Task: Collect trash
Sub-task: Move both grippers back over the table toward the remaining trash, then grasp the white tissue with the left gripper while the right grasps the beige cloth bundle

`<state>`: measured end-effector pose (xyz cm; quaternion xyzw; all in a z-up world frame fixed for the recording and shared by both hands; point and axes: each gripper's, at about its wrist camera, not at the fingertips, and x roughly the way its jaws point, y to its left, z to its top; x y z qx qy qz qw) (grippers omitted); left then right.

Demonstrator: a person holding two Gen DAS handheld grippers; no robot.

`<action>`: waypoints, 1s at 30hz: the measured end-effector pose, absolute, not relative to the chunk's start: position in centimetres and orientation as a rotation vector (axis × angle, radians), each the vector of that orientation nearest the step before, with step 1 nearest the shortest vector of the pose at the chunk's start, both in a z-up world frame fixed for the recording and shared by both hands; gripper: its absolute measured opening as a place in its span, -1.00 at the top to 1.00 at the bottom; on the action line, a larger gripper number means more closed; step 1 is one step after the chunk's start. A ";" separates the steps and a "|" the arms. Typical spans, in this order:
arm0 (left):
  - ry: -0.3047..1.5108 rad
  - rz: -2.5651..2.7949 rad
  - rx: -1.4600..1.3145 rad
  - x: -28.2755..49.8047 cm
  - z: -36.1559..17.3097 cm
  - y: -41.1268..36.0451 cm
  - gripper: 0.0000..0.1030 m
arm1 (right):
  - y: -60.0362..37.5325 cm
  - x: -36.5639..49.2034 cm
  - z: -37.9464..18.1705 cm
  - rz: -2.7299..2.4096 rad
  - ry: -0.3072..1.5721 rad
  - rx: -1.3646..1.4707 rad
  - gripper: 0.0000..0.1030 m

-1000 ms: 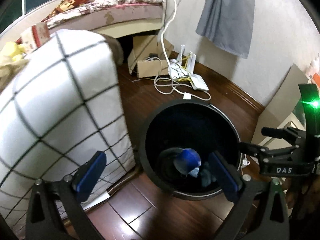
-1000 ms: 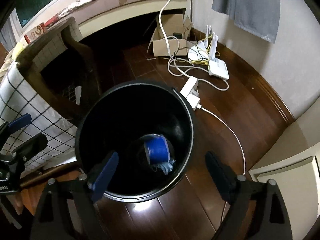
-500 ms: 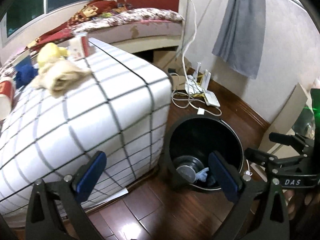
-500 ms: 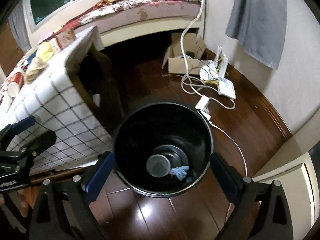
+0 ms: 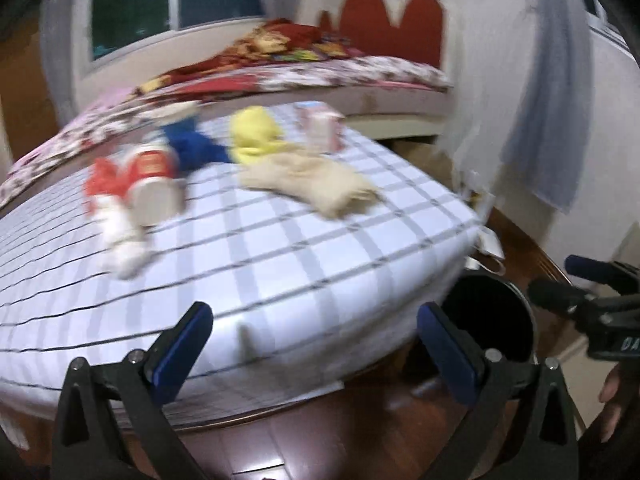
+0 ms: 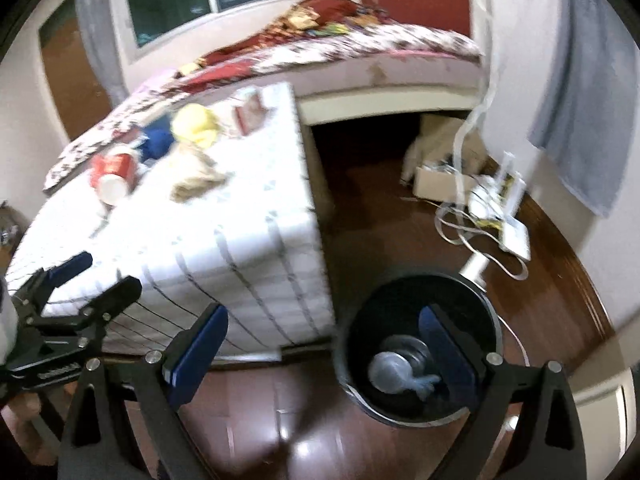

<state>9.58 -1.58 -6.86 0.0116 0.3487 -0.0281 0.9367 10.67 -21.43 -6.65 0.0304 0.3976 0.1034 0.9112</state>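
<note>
trash lies scattered on the checked cloth of the bench (image 5: 304,248): a tipped red paper cup (image 5: 154,184), a white crumpled scrap (image 5: 124,240) in front of it, a blue wad (image 5: 196,148), a yellow wad (image 5: 256,136), a beige rag (image 5: 316,180) and a small pink carton (image 5: 320,128), all blurred. the black bin (image 6: 420,356) stands on the floor just beside the bench corner, with a grey disc and a pale scrap at its bottom. the left gripper (image 5: 316,344) faces the bench top, fingers wide and empty; the right gripper (image 6: 320,348) hangs near the bin, fingers wide and empty too. this looks like the step between drops: picking the next piece. the next move likely calls for reaching over the cloth to the nearest item, probably the white scrap or cup, and closing on it without dragging the cloth.
</note>
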 end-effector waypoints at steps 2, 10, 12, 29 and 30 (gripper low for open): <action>0.703 -0.010 -0.001 9.3 -6.6 0.7 -0.98 | -19.3 11.4 -5.9 0.247 0.798 0.042 -0.90; 0.687 0.186 -0.083 11.0 -6.5 9.6 -0.98 | -11.6 15.8 -4.6 0.377 0.739 -0.056 -0.90; 0.683 0.220 -0.098 12.2 -6.6 11.2 -0.98 | -10.2 17.2 -4.6 0.390 0.734 -0.078 -0.89; 0.781 0.204 -0.206 18.7 -8.8 14.3 -0.63 | -5.1 25.0 -7.6 0.395 0.828 -0.156 -0.27; 0.790 0.203 -0.202 18.9 -9.0 14.3 -0.55 | -5.1 25.0 -7.8 0.392 0.831 -0.160 -0.24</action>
